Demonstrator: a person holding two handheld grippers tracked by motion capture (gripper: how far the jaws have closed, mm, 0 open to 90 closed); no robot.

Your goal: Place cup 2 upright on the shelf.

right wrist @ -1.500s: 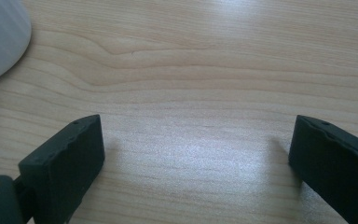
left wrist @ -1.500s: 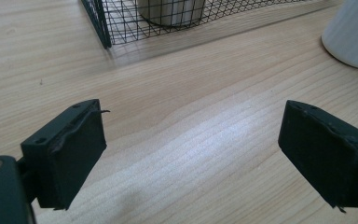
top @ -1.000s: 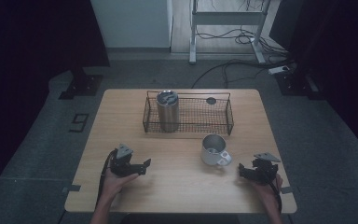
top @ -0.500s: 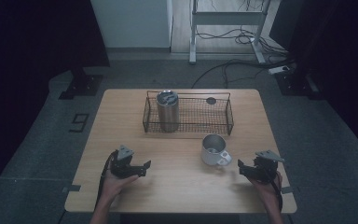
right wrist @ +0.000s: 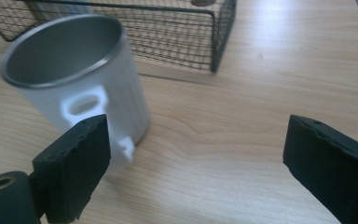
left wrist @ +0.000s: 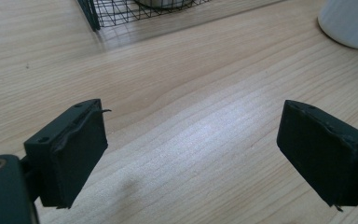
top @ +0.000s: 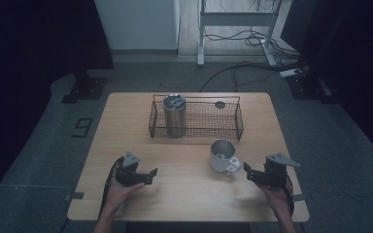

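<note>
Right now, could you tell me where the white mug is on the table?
In the high view, the white mug stands right of centre on the table, just in front of the wire basket and left of the right gripper.

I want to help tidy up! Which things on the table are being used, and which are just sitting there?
In use:
- white metal mug with a handle
- right gripper, jaws open beside the mug

Just sitting there:
- black wire basket
- tall steel tumbler, standing in the basket
- left gripper, open
</note>
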